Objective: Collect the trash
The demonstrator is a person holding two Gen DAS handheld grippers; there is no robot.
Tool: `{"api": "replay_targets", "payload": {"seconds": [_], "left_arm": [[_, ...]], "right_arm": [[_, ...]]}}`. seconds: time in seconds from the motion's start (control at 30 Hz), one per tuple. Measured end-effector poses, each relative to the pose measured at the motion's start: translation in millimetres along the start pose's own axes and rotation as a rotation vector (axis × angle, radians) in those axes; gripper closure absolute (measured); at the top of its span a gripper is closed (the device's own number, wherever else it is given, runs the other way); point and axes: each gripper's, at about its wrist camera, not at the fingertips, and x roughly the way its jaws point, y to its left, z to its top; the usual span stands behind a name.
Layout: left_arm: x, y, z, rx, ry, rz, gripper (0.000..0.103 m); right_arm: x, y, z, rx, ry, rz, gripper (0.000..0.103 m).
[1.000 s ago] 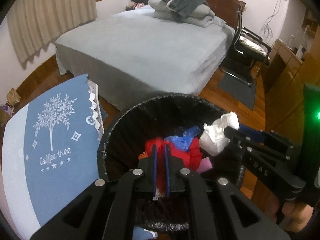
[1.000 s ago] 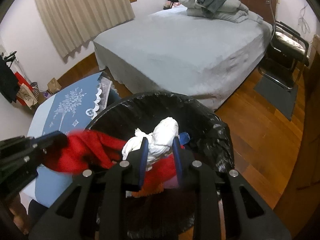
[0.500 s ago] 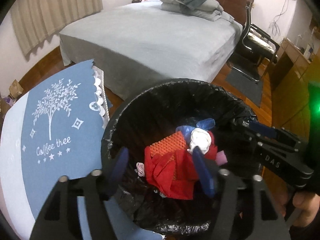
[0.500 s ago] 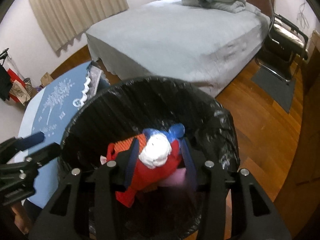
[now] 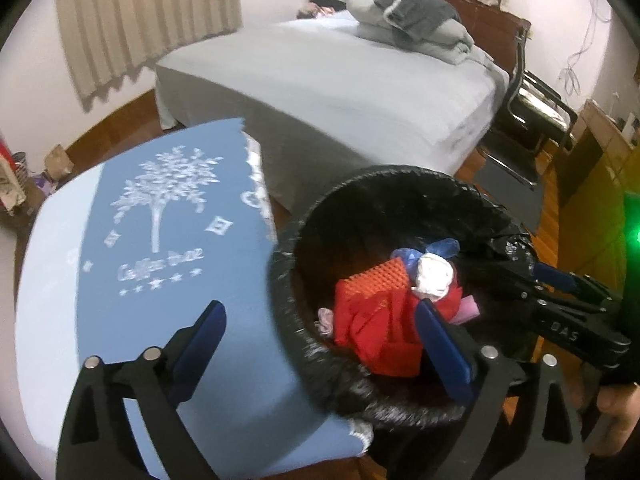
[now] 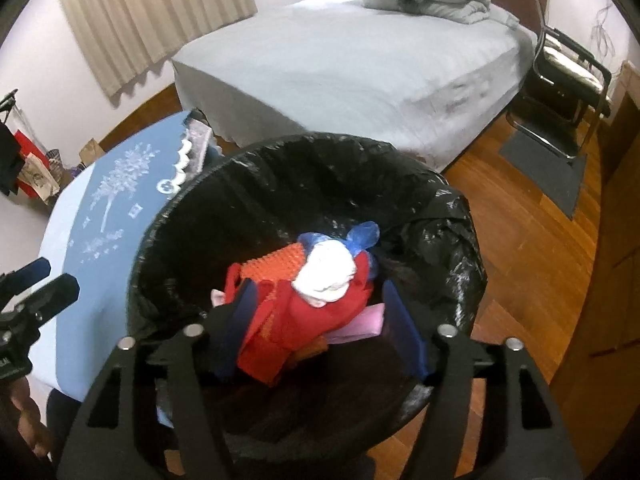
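Observation:
A black-lined trash bin point(image 5: 404, 184) point(image 6: 304, 152) holds a heap of trash: a red rag point(image 5: 376, 332) point(image 6: 308, 320), a white crumpled wad point(image 5: 434, 276) point(image 6: 326, 272), blue plastic and an orange ridged piece. My left gripper point(image 5: 324, 344) straddles the bin's near-left rim, its jaws still opening and wide apart, nothing pressed between its pads. My right gripper point(image 6: 316, 328) hangs over the bin with its jaws opening; the red rag lies loose in the bin between the blue pads, which do not press on it.
A table with a blue tree-print cloth point(image 5: 160, 240) point(image 6: 116, 192) stands left of the bin. A grey bed point(image 5: 340, 80) point(image 6: 360, 56) lies beyond, a black chair point(image 5: 536, 108) at the right, wooden floor point(image 6: 532, 248) around. A person's hand point(image 5: 616, 400) holds the right gripper.
Both grippers opened and let go: the red rag left the left gripper, the white wad the right, and both dropped into the bin. The left gripper slid left toward the table.

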Motion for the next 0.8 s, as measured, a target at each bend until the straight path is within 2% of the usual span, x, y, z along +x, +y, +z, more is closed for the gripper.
{"api": "replay_targets", "payload": {"seconds": [0.17,0.3,0.47,0.63,0.8], "left_arm": [[-32,25,-11,-0.049,-0.054,0.006,0.006],[-60,49,-19,-0.096,-0.103,0.009,0.006],[-94,76,-28,-0.154,-0.15,0.033,0.006],[-131,96,-42,-0.176,-0.204,0.156,0.006],[-175,119,-62,-0.216,-0.27,0.231,0.006]], "right_arm": [[-26,27,-5,-0.015,-0.032,0.008,0.018],[-48,44,-9,-0.016,-0.06,-0.002,0.016],[-82,65,-15,-0.031,-0.119,-0.032,0.009],[-121,96,-22,-0.07,-0.18,-0.024,0.005],[-154,138,-30,-0.139,-0.235,-0.09,0.005]]}}
